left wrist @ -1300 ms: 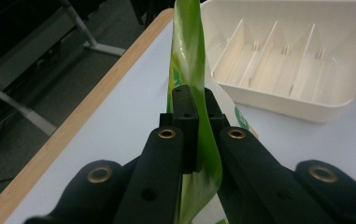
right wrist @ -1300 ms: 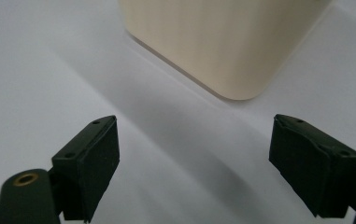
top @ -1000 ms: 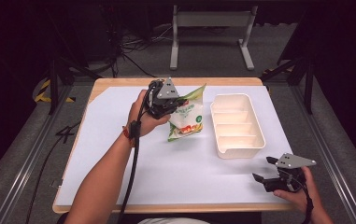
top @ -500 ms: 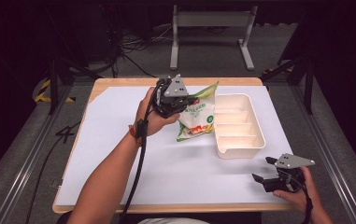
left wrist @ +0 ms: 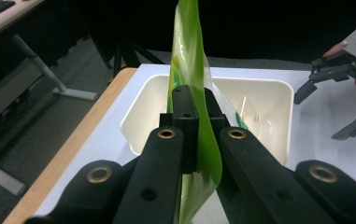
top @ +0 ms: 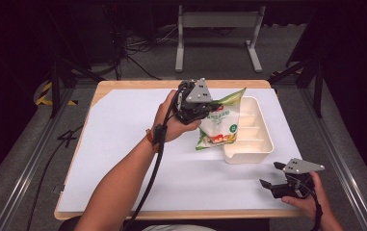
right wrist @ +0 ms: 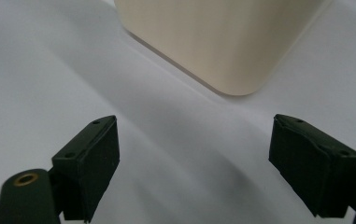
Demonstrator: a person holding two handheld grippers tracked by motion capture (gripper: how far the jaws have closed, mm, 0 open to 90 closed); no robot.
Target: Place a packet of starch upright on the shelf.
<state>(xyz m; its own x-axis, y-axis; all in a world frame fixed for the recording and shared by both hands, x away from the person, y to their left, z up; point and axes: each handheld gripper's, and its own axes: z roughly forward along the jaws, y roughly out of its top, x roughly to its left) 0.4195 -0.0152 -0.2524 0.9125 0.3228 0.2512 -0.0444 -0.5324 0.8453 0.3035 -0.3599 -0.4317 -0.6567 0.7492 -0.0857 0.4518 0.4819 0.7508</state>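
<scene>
Left claw (left wrist: 195,135): jaws shut tight on the top edge of a green snack bag (top: 219,125), pinched flat between the pads. Bag hangs off the surface, its lower corner just over the near left rim of the cream tray (top: 263,144). In the left claw view the bag (left wrist: 189,56) stands edge-on w/ the tray (left wrist: 278,93) directly beyond it.

Right claw (top: 275,175): jaws wide apart, nothing between them, low over the white surface (top: 123,144) near the front right corner, well apart from the bag. Right claw view (right wrist: 194,163) looks at the tray's outer corner (right wrist: 222,46).

Step in hand, my judgement: carrying the bag to the tray, approx. at the drop-off point. Next move calls for shifting the bag further over a compartment, lowering it, then releasing; the bag looks wider than one compartment, so it may lie across the dividers.

Labels: red and white print plus a small green round mark on bag face; text too small to read. No brand legible.
</scene>
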